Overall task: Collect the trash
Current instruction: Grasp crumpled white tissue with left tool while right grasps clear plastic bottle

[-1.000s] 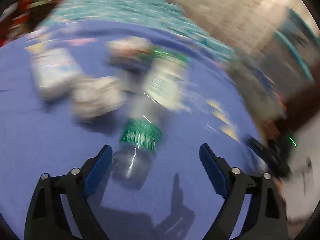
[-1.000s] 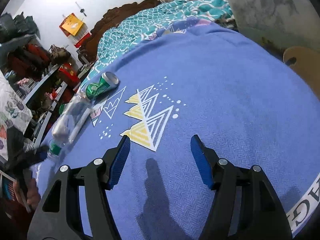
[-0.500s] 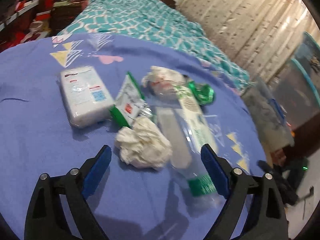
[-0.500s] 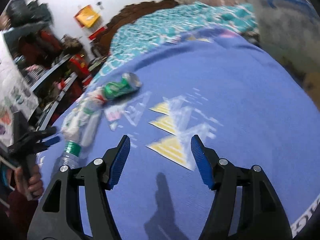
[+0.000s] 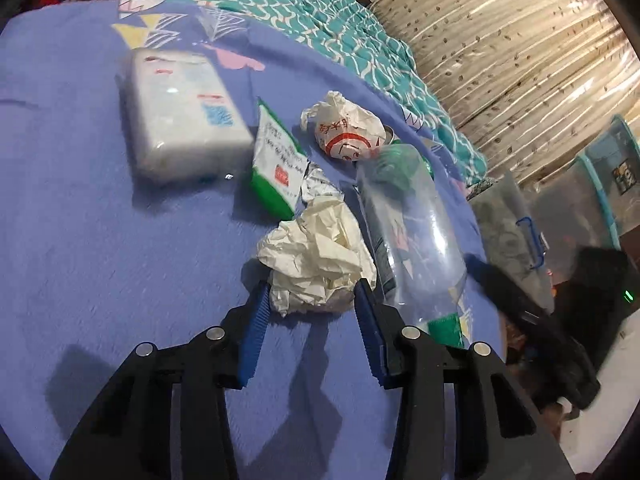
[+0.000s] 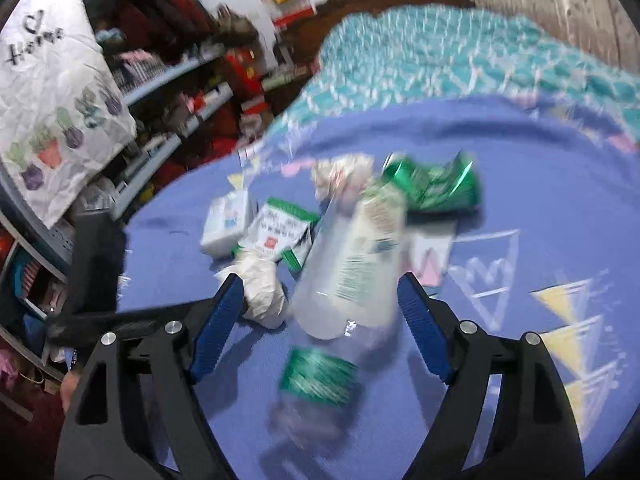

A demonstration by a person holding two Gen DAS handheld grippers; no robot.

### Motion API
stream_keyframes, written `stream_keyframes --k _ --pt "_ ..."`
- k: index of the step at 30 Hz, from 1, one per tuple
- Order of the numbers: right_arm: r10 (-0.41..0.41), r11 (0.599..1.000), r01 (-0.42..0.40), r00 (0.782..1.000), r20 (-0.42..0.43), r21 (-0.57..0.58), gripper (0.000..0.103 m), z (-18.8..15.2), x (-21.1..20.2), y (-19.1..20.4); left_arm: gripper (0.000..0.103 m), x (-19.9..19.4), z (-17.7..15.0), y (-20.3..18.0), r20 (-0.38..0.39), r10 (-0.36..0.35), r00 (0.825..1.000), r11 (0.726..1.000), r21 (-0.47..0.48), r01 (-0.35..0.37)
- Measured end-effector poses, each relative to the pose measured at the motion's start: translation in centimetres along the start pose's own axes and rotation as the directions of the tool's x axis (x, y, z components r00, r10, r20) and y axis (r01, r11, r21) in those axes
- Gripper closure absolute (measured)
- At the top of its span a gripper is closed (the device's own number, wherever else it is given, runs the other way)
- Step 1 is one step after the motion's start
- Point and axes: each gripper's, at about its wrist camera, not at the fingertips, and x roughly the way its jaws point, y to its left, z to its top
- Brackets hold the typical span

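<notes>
Trash lies in a cluster on the blue blanket (image 5: 80, 240). My left gripper (image 5: 310, 294) is closed in around a crumpled white paper ball (image 5: 316, 256), its blue pads touching both sides. Beside it lie a clear plastic bottle (image 5: 408, 232) with a green label, a green-and-white packet (image 5: 276, 160), a white tissue pack (image 5: 180, 120) and a printed paper wad (image 5: 348, 130). My right gripper (image 6: 320, 316) is open, its fingers either side of the bottle (image 6: 352, 256), not touching. A crushed green can (image 6: 432, 184) lies beyond the bottle.
A teal patterned quilt (image 5: 320, 12) lies past the blanket. Cluttered shelves (image 6: 180, 92) and a white printed bag (image 6: 52, 92) stand at the left of the right wrist view. Clear storage bins (image 5: 512, 232) sit off the bed's right edge.
My left gripper moved forward and closed on the white paper ball. My right gripper swung left across the blanket and now straddles the bottle.
</notes>
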Motion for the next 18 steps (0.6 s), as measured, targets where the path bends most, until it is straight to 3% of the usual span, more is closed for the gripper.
stream_keyframes --k 2,3,4,7,9,14,15,16,18 --pt "-0.088 0.995 0.089 0.996 0.008 -0.035 0.021 -0.2 1.2 0.6 0.058 -0.5 -0.1 0.1 0.018 0.015 1.000 1.000 -0.003 -0.015" --pt "-0.139 0.989 0.138 0.990 -0.001 -0.061 0.029 -0.4 1.8 0.7 0.045 -0.6 0.0 0.2 0.022 0.024 0.999 1.000 -0.006 -0.024" --pt "-0.131 0.989 0.131 0.991 0.004 -0.067 0.034 -0.6 1.7 0.7 0.034 -0.8 0.0 0.2 0.033 0.031 0.999 0.999 -0.013 -0.030" --pt "-0.152 0.986 0.152 0.988 0.008 -0.074 0.035 -1.4 0.1 -0.1 0.018 -0.9 0.6 0.0 0.055 0.031 0.998 0.999 -0.024 -0.029" --pt "-0.188 0.978 0.189 0.982 0.018 -0.090 0.035 -2.4 -1.4 -0.9 0.014 -0.5 1.1 -0.4 0.065 0.026 0.998 0.999 -0.031 -0.024" --pt "-0.242 0.968 0.245 0.969 0.049 -0.054 0.031 -4.4 -6.0 -4.2 0.014 1.1 1.3 -1.8 0.079 0.096 0.992 0.995 0.008 -0.097" --pt "-0.261 0.963 0.266 0.961 0.093 -0.039 0.025 -4.2 -7.4 -4.5 0.024 1.4 1.2 -2.2 0.087 0.123 0.989 0.992 0.028 -0.126" --pt "-0.263 0.963 0.269 0.957 0.124 -0.034 0.023 -3.9 -8.1 -4.5 0.051 1.8 1.0 -2.5 0.079 0.143 0.987 0.988 0.051 -0.147" --pt "-0.230 0.970 0.240 0.955 0.186 -0.036 0.023 -2.4 -9.7 -3.6 0.053 1.8 0.7 -2.7 0.068 0.149 0.986 0.986 0.065 -0.154"
